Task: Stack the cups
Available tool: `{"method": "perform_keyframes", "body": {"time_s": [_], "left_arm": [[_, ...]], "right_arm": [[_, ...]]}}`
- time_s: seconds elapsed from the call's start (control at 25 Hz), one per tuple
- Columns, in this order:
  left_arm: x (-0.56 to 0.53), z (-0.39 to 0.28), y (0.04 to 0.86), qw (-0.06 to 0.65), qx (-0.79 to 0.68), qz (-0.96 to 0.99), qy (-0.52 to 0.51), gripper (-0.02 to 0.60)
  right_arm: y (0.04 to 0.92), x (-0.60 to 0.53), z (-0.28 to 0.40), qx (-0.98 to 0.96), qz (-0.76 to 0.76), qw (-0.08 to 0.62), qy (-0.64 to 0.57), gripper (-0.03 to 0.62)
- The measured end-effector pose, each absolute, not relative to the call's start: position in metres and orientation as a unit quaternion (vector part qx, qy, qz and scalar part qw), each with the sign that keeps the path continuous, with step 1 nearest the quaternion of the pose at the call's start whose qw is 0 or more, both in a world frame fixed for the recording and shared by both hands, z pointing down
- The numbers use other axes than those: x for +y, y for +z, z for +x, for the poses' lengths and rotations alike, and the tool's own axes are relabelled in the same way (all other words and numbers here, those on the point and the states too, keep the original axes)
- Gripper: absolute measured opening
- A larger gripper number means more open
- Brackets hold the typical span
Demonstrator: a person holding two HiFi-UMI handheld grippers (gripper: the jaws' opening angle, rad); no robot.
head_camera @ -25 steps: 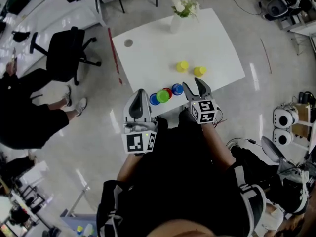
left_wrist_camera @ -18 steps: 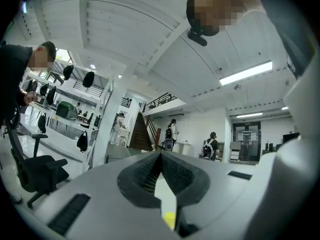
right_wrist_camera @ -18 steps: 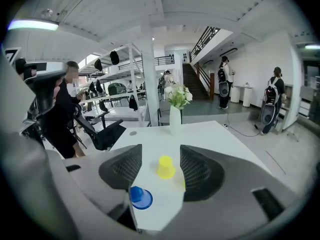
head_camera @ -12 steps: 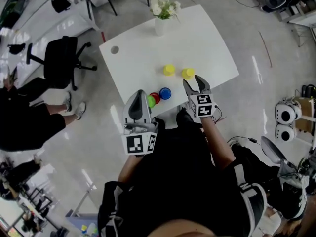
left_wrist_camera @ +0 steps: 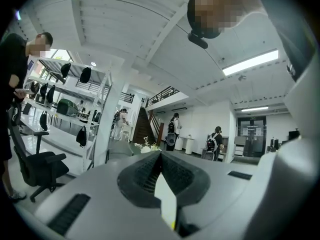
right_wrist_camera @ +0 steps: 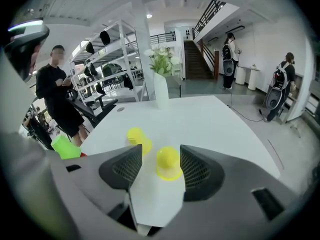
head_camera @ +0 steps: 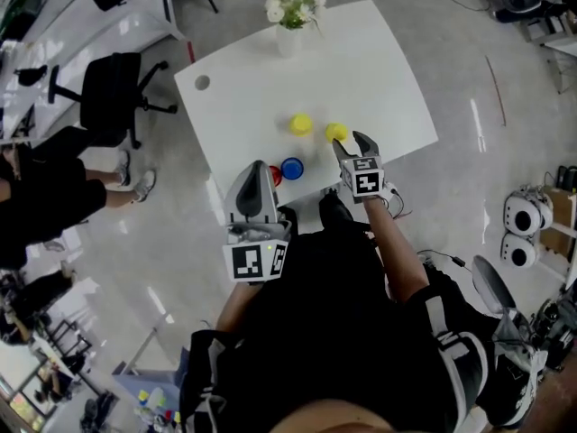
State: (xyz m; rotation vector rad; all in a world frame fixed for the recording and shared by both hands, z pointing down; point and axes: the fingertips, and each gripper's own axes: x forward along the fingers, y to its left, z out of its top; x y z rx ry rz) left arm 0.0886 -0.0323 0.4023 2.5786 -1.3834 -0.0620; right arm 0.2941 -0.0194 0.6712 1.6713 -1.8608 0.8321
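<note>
Two upside-down cups lie ahead on the counter [head_camera: 388,70]. The nearer yellow cup [right_wrist_camera: 168,164] stands framed between the wide-spread, empty jaws of my right hand-held gripper [head_camera: 351,142]. I want to slide in level, centre it, then squeeze gently so it doesn't skid into the other yellow cup [right_wrist_camera: 138,139] at 10 o'clock. My right forearm reaches forward. My left hand-held gripper [head_camera: 257,168] hovers at 8 o'clock, jaws pressed together on nothing.

Head view steeply down on white table [head_camera: 361,70]; right gripper view low across it, both catching the far vase [head_camera: 287,40]; left gripper view tilted up at ceiling [left_wrist_camera: 150,34]
</note>
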Motion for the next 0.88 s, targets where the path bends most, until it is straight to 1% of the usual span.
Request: {"method": "perform_keyframes", "body": {"time_s": [0.36, 0.64, 0.88], "left_arm": [[-0.038, 0.095, 0.410, 0.113, -0.495, 0.861, -0.012, 0.020], [-0.041, 0.094, 0.414, 0.114, -0.505, 0.855, -0.007, 0.020], [-0.043, 0.090, 0.416, 0.116, -0.509, 0.853, -0.008, 0.020]], "right_arm": [[0.713, -0.024, 0.297, -0.685, 0.576, 0.295, 0.334, 0.253], [0.726, -0.028, 0.298, -0.682, 0.568, 0.309, 0.341, 0.253], [0.735, -0.029, 0.300, -0.680, 0.568, 0.315, 0.340, 0.228]]}}
